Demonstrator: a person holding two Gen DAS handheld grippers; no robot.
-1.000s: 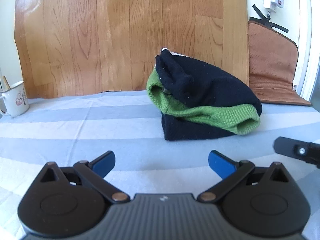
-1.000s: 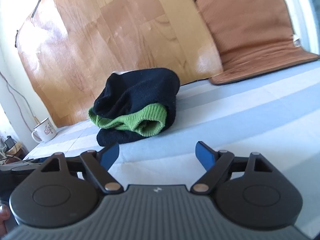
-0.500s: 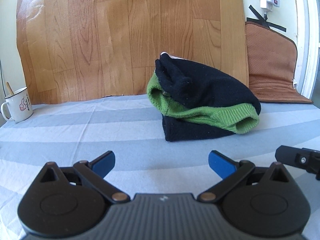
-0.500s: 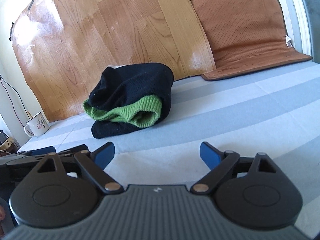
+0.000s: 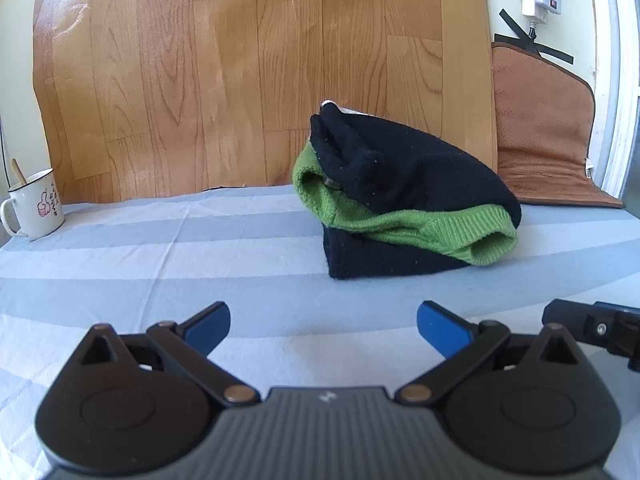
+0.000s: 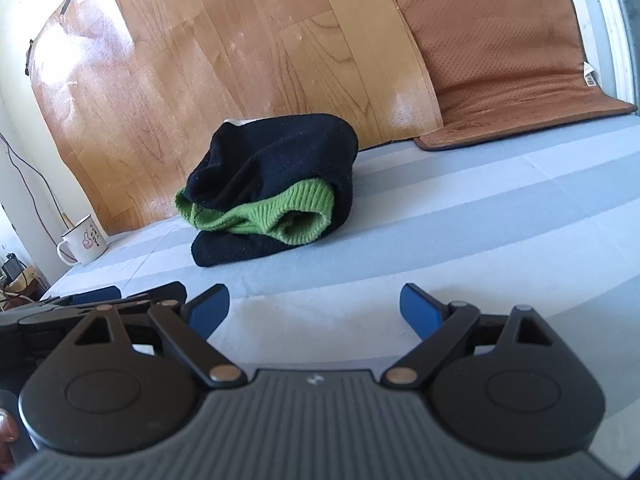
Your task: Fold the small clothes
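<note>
A folded bundle of black knitwear with green ribbed trim (image 5: 400, 184) (image 6: 280, 160) lies on the blue-and-white striped cloth (image 5: 160, 264), near the wood-patterned backdrop. My left gripper (image 5: 323, 314) hovers open in front of it, nothing between its blue pads. My right gripper (image 6: 315, 295) is also open and empty, a short way in front of the bundle. Neither gripper touches the clothing. Part of the right gripper (image 5: 592, 328) shows at the edge of the left wrist view, and the left gripper (image 6: 100, 296) lies low at the left of the right wrist view.
A white enamel mug (image 5: 34, 204) (image 6: 82, 238) stands at the far left of the cloth. A brown perforated mat (image 5: 544, 140) (image 6: 500, 48) leans against the wall at the far right. A wood-patterned sheet (image 5: 260, 60) backs the surface. Cables hang beyond the left edge.
The right gripper's jaws have spread a little wider. The bundle stays where it was, and both grippers hold roughly the same place.
</note>
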